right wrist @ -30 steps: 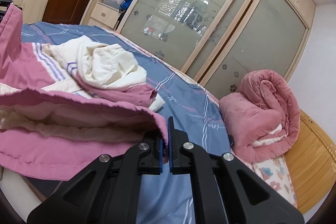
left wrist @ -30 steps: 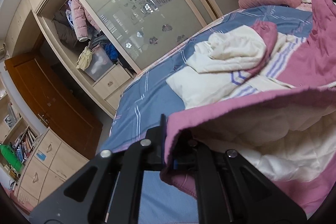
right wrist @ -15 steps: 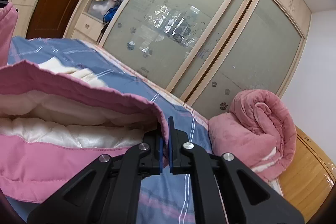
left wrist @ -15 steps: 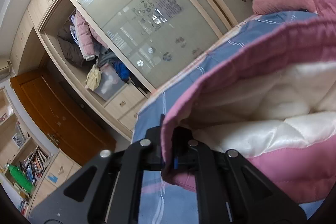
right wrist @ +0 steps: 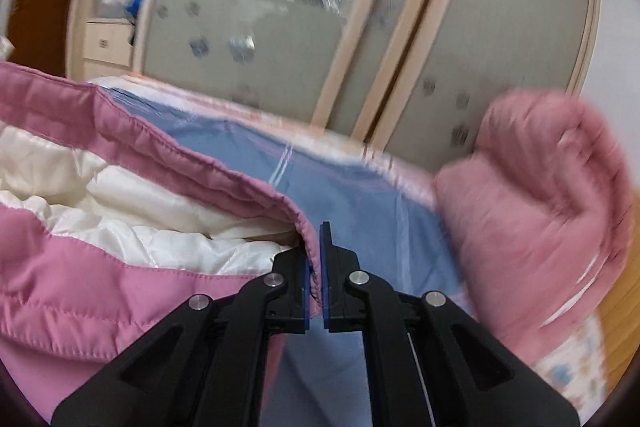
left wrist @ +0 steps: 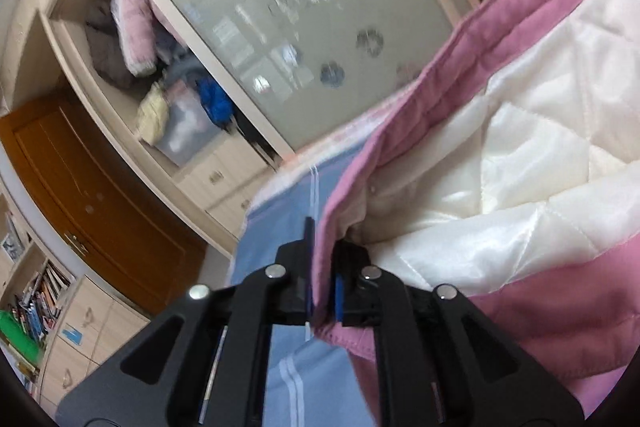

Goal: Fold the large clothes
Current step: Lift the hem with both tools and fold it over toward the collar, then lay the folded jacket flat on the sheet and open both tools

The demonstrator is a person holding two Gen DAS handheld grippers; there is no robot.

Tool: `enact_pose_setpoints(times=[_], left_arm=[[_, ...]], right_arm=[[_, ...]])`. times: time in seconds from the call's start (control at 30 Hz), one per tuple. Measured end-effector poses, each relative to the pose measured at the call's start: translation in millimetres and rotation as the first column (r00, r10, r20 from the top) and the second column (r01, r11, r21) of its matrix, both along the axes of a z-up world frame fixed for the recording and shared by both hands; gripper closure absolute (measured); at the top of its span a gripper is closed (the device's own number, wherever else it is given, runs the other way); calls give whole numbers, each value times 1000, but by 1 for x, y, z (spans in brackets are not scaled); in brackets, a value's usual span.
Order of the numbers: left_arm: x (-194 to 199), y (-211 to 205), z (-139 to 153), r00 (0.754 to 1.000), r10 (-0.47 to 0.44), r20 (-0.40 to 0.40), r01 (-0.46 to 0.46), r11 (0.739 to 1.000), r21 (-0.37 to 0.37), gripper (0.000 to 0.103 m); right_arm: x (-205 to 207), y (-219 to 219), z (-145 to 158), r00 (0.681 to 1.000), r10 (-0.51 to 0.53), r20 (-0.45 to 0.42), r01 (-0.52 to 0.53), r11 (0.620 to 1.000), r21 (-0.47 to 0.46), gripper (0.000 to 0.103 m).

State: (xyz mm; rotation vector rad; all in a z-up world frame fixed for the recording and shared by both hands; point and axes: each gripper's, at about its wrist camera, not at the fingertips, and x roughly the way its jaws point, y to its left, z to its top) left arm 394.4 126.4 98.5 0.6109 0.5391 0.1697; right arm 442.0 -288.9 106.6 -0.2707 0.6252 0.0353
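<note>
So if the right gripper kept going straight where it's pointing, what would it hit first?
Probably the blue bedsheet, just beyond the pink quilted garment edge pinched in the right gripper. The wardrobe doors stand farther back; blur leaves depth uncertain.

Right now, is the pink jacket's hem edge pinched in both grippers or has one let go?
Both hold it. The left gripper and right gripper each have the pink jacket edge between their pads.

Two grippers (left wrist: 322, 275) (right wrist: 316, 279), one pink garment (left wrist: 540, 307), one rolled blanket (right wrist: 540, 211).
</note>
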Motion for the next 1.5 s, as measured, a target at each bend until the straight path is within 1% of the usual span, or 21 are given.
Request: enact_pose_setpoints(times=[0.07,0.13,0.17,0.23,0.37,0.5,0.57,0.6,0.67,0.73,0.83,0.9,0.93,1.03,1.07,1.17,1.27,1.3,1.37,1.43,1.5], left_arm=[[25,0,-25,999,13,-53,-11,999,30,79],[42,3,-39,997,16,-82,-15,1000,9,49],[45,5,-38,997,17,-76,-17,1000,-6,39],[50,14,-27,998,56,-23,-58,997,-51,5],[51,38,15,998,65,1,-64,974,-218,2],[36,49,61,997,36,64,-8,920,-392,2],[35,48,67,998,37,46,-15,909,-416,2],[37,42,66,998,51,29,-37,932,-361,2],[43,32,62,999,44,0,-42,959,-279,2],[48,23,54,998,33,-56,-43,981,-189,2],[47,2,34,995,-5,-100,8,1000,27,2],[50,-4,21,978,-51,-201,56,998,19,2],[53,-2,15,948,-113,-296,91,992,-88,2],[70,9,12,874,-249,-416,74,916,-394,2],[75,15,15,879,-248,-406,39,888,-459,2],[76,38,41,950,-189,-249,-1,795,-607,2],[49,59,67,974,-200,-109,45,637,-769,2],[41,55,71,967,-231,-106,69,641,-764,2],[1,26,73,962,-252,-109,140,792,-595,2],[-38,-3,62,954,-281,-108,216,889,-405,2],[-73,-24,48,927,-350,-133,289,896,-337,2]], right_arm=[[15,3,-23,999,-11,-54,11,1000,8,99],[25,6,-42,995,-19,-96,21,1000,21,96],[27,6,-48,992,-33,-118,38,998,40,88],[26,0,-47,991,-80,-112,89,993,79,55],[6,-32,-8,990,-137,40,122,957,265,22],[-37,-38,39,957,-183,223,95,930,355,7],[-46,-33,53,945,-182,270,88,940,329,1],[-47,-28,58,949,-161,270,73,949,307,1],[-34,-25,62,968,-130,214,69,961,269,1],[-13,-21,57,993,-104,57,90,974,210,1],[4,-10,49,993,-71,-95,81,991,106,1],[15,-8,38,968,-11,-250,49,988,145,1],[17,-11,34,947,12,-321,52,980,190,1],[22,-17,34,919,76,-387,64,940,336,1],[22,-19,37,919,97,-383,62,922,382,1],[5,-25,63,963,128,-238,2,877,481,1],[-37,2,77,970,216,-114,-154,901,405,1],[-51,10,78,962,257,-96,-202,900,386,1],[-87,36,61,935,336,-118,-281,900,332,1],[-120,61,36,908,391,-147,-337,894,295,1],[-136,93,7,862,447,-239,-373,878,299,1]])
